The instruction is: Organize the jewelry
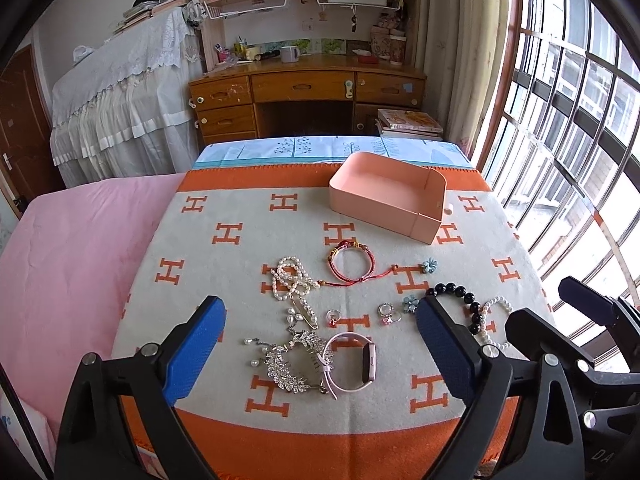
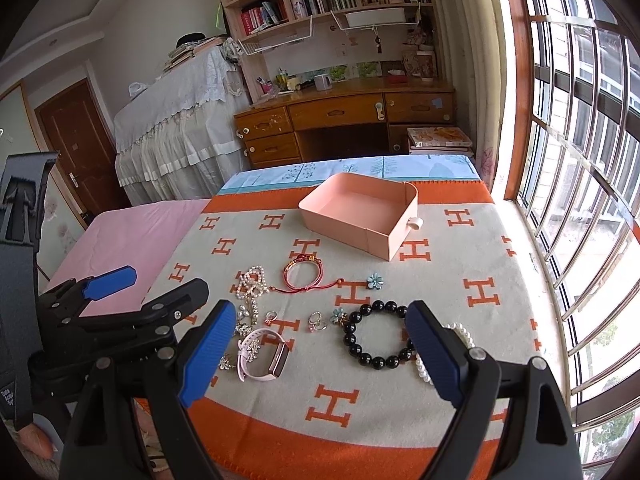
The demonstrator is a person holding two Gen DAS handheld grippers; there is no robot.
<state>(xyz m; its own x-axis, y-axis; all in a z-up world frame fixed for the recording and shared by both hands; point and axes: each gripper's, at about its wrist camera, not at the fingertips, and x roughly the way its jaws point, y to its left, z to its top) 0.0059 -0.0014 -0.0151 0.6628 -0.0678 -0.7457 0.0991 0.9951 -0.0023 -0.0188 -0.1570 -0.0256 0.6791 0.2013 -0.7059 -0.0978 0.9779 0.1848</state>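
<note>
Jewelry lies on an orange-and-cream blanket [image 1: 248, 264]. An empty pink box [image 1: 386, 196] stands at the back; it also shows in the right wrist view [image 2: 360, 214]. My left gripper [image 1: 320, 320] is open and empty above a pink watch [image 1: 354, 362], a rhinestone hair comb [image 1: 292, 364], a pearl strand [image 1: 290, 280], a red cord bracelet [image 1: 352, 266] and rings [image 1: 386, 314]. My right gripper [image 2: 320, 324] is open and empty above a black bead bracelet [image 2: 374, 338]. A white pearl bracelet [image 2: 464, 334] is partly hidden behind its right finger.
The blanket covers a bed with a pink sheet [image 1: 68, 264] on the left. A barred window [image 2: 580, 184] runs along the right. A wooden desk [image 1: 308, 92] and a cloth-covered piano [image 1: 128, 96] stand behind. Small blue flower clips [image 2: 375, 280] lie near the bracelets.
</note>
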